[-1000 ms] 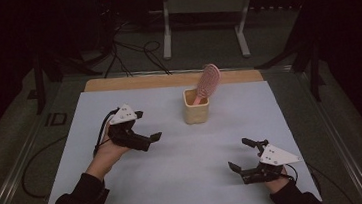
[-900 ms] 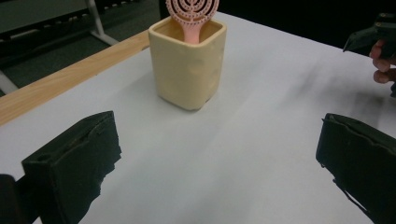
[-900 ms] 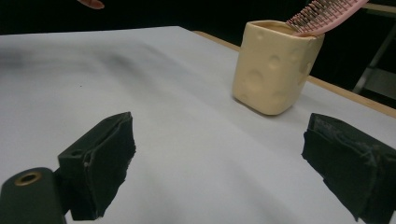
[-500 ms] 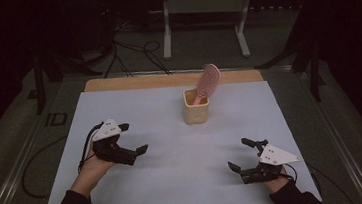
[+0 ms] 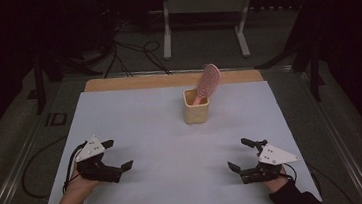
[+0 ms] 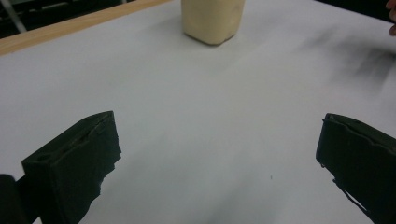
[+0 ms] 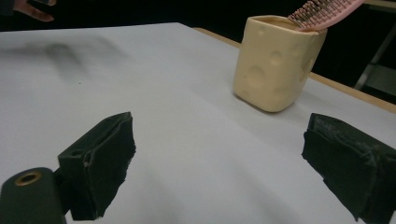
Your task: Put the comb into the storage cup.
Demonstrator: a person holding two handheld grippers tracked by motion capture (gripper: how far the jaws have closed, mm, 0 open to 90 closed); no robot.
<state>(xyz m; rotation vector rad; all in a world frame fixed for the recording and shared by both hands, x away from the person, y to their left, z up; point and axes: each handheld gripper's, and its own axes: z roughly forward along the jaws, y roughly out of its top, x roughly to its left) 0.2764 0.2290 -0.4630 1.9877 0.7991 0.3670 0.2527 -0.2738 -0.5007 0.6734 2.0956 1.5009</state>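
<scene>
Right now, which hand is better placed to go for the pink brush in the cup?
Right, marginally. The right gripper is open and faces the cup and brush, which leans toward its side. The left gripper is open too.

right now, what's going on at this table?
A person holds a two-jaw gripper in each hand, low over the white table. The left gripper and the right gripper are both open and hold nothing. A pink hairbrush stands tilted, handle down, in a cream cheese-patterned cup near the table's far edge. Both grippers point roughly toward the cup, well apart from it.
</scene>
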